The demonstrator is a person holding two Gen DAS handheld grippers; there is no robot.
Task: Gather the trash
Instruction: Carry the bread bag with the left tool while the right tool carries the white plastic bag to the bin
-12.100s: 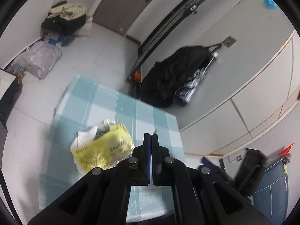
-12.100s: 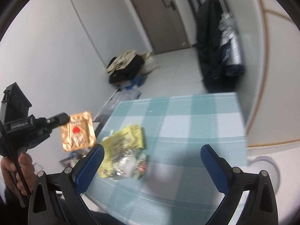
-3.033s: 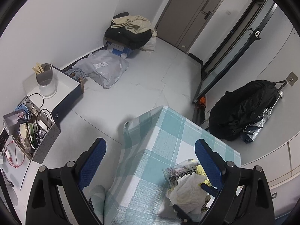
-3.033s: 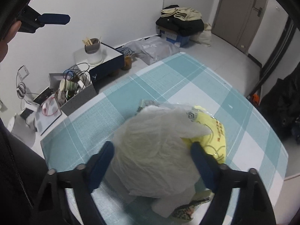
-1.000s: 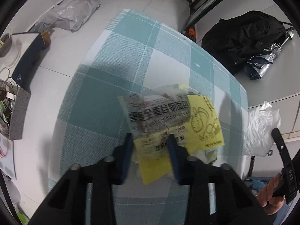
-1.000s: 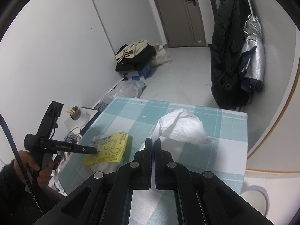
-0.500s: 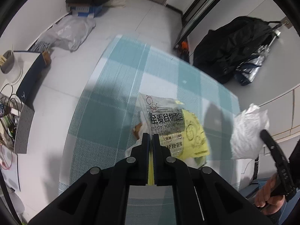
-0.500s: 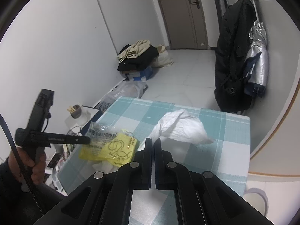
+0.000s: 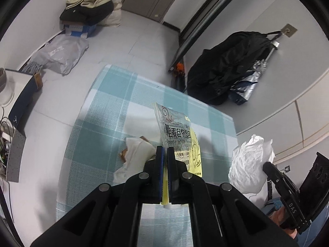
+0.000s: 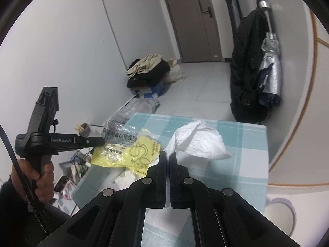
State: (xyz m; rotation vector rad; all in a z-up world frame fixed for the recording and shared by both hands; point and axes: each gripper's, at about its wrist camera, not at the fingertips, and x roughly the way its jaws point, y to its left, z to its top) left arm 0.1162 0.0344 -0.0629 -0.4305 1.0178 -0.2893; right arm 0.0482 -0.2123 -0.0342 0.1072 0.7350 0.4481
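Yellow-and-clear crinkled plastic bread wrapper (image 10: 127, 146): light, limp, slippery; we hold it by one edge above the teal checked counter (image 10: 242, 164), left gripper (image 9: 164, 154) fingers pinched on it. Right gripper (image 10: 167, 158) fingers clamp the thin white plastic bag (image 10: 197, 142).

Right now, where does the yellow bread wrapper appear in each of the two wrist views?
Left wrist view: the yellow bread wrapper stands at centre, pinched in the left gripper.
Right wrist view: left of centre, hanging from the left gripper's tip above the table edge.
Shared landmark: the white plastic bag, held by the right gripper.
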